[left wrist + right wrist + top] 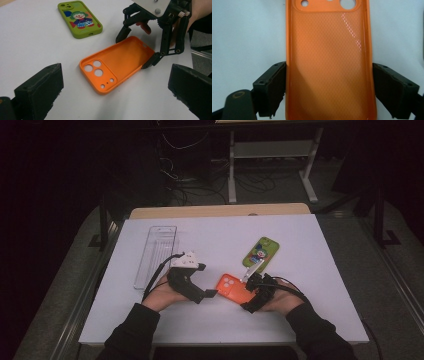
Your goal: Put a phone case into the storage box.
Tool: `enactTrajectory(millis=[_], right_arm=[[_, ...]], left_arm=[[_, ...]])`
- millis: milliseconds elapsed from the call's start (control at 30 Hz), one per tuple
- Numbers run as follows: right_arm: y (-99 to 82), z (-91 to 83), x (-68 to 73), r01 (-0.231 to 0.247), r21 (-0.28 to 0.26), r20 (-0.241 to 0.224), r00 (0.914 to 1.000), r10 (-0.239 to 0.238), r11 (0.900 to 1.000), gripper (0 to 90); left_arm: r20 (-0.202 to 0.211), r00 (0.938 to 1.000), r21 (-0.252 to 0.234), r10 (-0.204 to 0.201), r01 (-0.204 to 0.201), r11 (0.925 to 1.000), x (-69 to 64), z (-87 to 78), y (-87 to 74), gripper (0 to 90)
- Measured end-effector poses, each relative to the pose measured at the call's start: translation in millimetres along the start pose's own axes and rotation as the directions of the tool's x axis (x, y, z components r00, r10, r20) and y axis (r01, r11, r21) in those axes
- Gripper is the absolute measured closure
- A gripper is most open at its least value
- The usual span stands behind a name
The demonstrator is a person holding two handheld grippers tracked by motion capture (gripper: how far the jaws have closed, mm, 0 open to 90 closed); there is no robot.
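An orange phone case (232,289) lies hollow side up on the white table, its camera holes toward my left gripper. My right gripper (252,292) straddles the case's plain end, one pad against each long edge (329,87), so it is shut on the case (329,50). In the left gripper view the case (117,63) lies just ahead, with the right gripper (136,50) clamped across its far end. My left gripper (210,293) stands open (113,100), jaws wide with nothing between them, close to the case's camera end.
A green phone case (261,252) with a clown picture (80,18) lies beyond the orange one. A clear plastic tray (156,255) lies at the left of the white table (310,270). Desk legs and cables stand on the floor behind.
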State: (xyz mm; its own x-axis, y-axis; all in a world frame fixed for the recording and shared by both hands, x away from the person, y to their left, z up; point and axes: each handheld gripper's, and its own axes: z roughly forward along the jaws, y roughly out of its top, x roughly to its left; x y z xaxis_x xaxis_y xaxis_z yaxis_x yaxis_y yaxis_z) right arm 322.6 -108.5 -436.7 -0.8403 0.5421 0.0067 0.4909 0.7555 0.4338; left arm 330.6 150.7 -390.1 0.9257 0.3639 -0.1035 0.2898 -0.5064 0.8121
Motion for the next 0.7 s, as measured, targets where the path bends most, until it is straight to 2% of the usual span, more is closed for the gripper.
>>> enactTrajectory(millis=[33, 133, 300, 533, 667, 700], right_arm=[[0.0, 0.0, 0.0, 0.0, 0.0, 0.0, 1.0, 0.0, 1.0, 15.3], [-0.4, -0.5, -1.1, -0.001, -0.005, -0.007, 1.0, 0.001, 1.0, 15.3], [-0.1, -5.4, -3.9, -0.007, -0.04, -0.051, 0.9987, 0.005, 0.9992, 15.3], [3.7, -15.3, -8.5, 0.035, -0.06, -0.026, 0.999, -0.037, 0.9976, 15.2], [5.1, -20.5, -12.3, 0.047, -0.066, -0.035, 0.9982, -0.049, 0.9967, 15.1], [6.5, -24.5, -15.9, 0.066, -0.07, -0.051, 0.9962, -0.07, 0.9954, 15.1]], left_arm=[[0.001, 1.0, -0.006, -0.009, 0.009, 0.9999, -1.0, 0.5, -0.1, 0.0], [0.003, 1.0, -0.001, -0.001, 0.001, 1.0, 0.1, 0.4, 0.2, 0.0], [0.0, 1.0, -0.006, -0.001, 0.001, 1.0, 1.3, -1.1, 0.2, 0.0], [-0.003, 1.0, -0.004, 0.008, -0.008, 1.0, 2.6, -5.2, 1.4, 0.0], [0.008, 0.9997, 0.008, 0.025, -0.025, 0.9997, 5.3, -6.5, 3.2, 0.0], [0.014, 0.9996, 0.01, 0.026, -0.027, 0.9996, 6.9, -7.6, 4.2, 0.0]])
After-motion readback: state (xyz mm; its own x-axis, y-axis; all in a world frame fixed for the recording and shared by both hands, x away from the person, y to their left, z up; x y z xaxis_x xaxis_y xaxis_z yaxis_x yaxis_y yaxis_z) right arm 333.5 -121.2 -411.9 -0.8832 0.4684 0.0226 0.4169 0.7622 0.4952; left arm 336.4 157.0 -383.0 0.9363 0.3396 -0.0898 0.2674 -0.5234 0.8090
